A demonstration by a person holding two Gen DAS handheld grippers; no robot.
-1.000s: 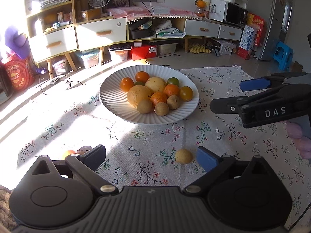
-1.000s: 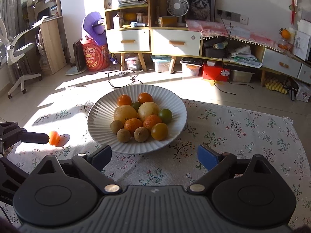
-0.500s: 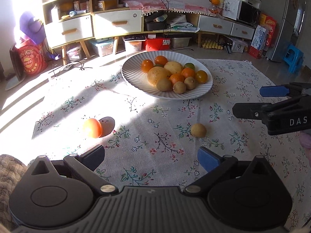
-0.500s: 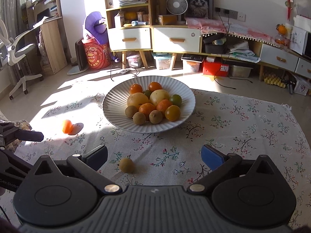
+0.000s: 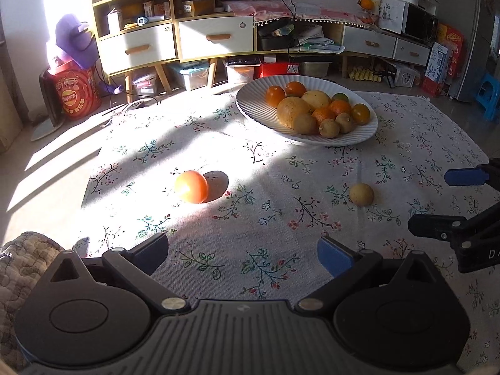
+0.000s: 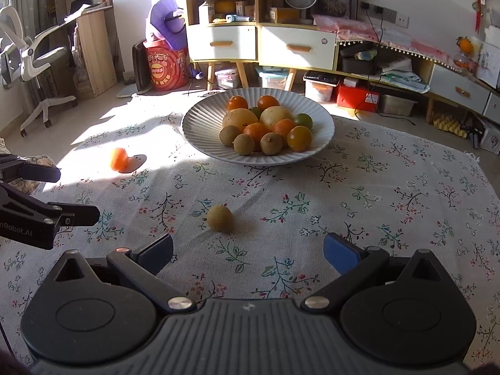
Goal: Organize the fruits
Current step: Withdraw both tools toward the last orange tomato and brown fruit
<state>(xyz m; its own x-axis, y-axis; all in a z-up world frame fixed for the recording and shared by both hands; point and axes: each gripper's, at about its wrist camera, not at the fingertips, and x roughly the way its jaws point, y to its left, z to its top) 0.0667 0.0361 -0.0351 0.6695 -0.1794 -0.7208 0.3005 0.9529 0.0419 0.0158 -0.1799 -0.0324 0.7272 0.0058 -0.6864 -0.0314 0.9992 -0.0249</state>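
Observation:
A white ribbed plate (image 5: 250, 106) (image 6: 200, 125) holds several oranges, yellow fruits and brown kiwis at the far side of the floral cloth. A loose orange (image 5: 191, 186) (image 6: 118, 158) lies in sunlight on the left. A loose brown kiwi (image 5: 361, 194) (image 6: 220, 218) lies on the cloth nearer me. My left gripper (image 5: 242, 254) is open and empty, well short of the orange. My right gripper (image 6: 248, 250) is open and empty, just behind the kiwi; it also shows in the left wrist view (image 5: 443, 200).
The floral cloth (image 5: 281, 218) covers a low table whose left edge (image 5: 90, 184) drops to the floor. A quilted fabric (image 5: 18, 259) lies at my near left. Cabinets and shelves (image 6: 259, 43) stand behind, an office chair (image 6: 34, 62) at far left.
Both grippers have drawn back from the plate and toward the near side of the table. The loose orange and kiwi have come into fuller view ahead of them. Both jaws stay open.

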